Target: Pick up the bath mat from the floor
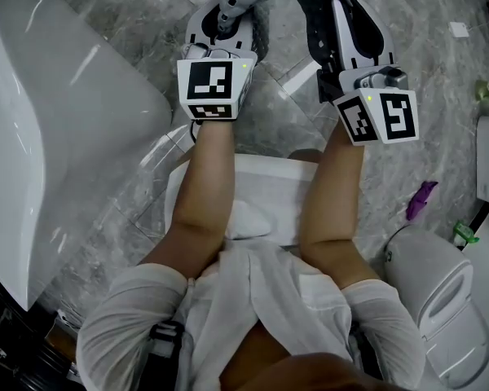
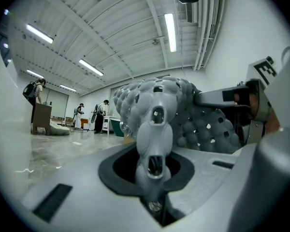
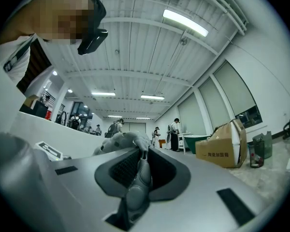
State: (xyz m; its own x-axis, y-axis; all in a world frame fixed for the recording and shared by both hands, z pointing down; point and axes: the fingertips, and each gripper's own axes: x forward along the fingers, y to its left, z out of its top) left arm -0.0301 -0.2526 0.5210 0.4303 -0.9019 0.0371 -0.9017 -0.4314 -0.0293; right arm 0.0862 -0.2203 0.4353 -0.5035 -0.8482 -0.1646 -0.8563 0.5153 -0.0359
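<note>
Grey marble floor (image 1: 440,72), white bathtub (image 1: 49,137), white toilet (image 1: 440,300), ceiling strip lights (image 3: 185,22), cardboard box (image 3: 227,151)

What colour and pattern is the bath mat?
The bath mat is grey, knobbly with holes; left gripper view.

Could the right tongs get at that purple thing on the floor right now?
Probably not yet: the right tongs are shut on the bath mat, so they'd have to let go first. The purple thing itself lies uncovered.

surface: grey marble floor (image 1: 440,96) | on it: white bathtub (image 1: 57,137); white toilet (image 1: 440,300); small purple item (image 1: 421,199)
</note>
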